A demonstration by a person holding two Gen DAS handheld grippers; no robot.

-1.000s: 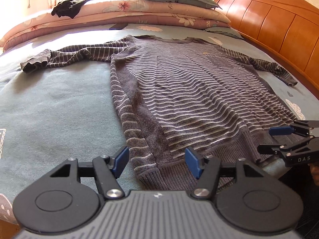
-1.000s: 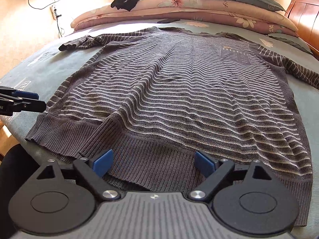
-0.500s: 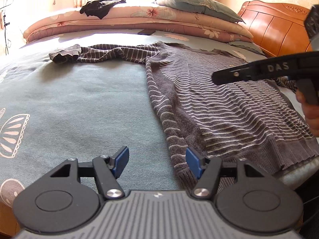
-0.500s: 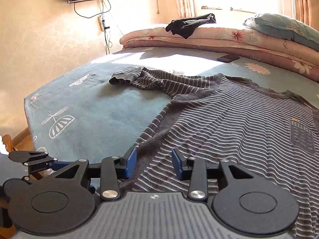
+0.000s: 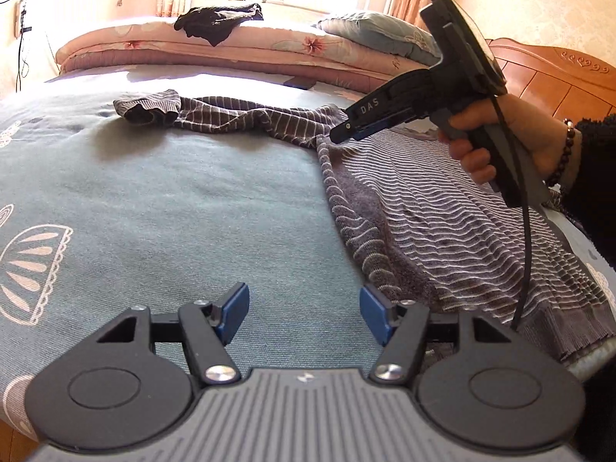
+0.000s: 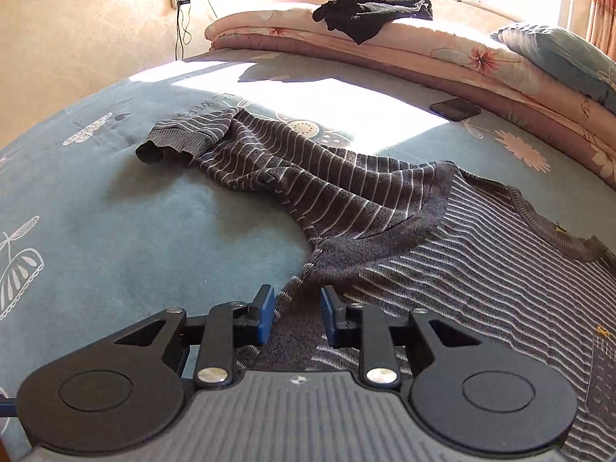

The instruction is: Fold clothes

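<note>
A grey striped sweater lies flat on the teal bedsheet. Its left sleeve stretches out sideways, rumpled. My left gripper is open over bare sheet, just left of the sweater's hem corner, holding nothing. My right gripper hovers at the sweater's side seam below the armpit. Its jaws are closing, with the seam edge in the gap beneath them and the pads not pressing on it.
Folded floral quilts line the far side of the bed, with a black garment and a pillow on top. A dark phone lies near them. A wooden headboard stands at the right. A hand holds the right gripper.
My right gripper has travelled from the sweater's hem up to the armpit, and its jaws have narrowed. My left gripper has slid left off the hem onto bare sheet.
</note>
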